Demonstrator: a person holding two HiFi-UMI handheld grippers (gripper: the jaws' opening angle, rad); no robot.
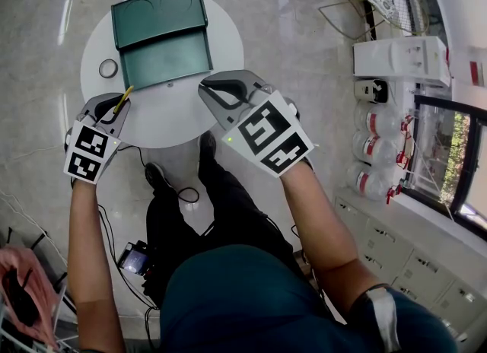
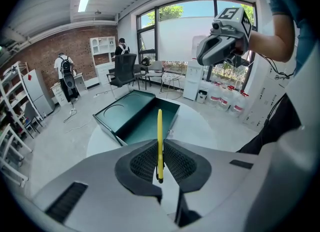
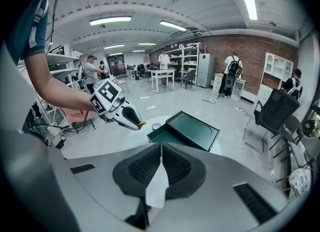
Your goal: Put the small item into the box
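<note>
Probably light, stiff and a little slippery, the yellow stick stands pinched near its lower end in the left tongs, at centre frame, not yet over the open green box on the white worktop. The right tongs are pressed together, empty.

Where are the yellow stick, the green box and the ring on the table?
yellow stick point(image 2: 159, 146): left gripper view, mid-shaft, between the jaws.
green box point(image 1: 167, 58): head view, bare floor of its open tray.
ring point(image 1: 101, 69): head view, left side of its band.
</note>
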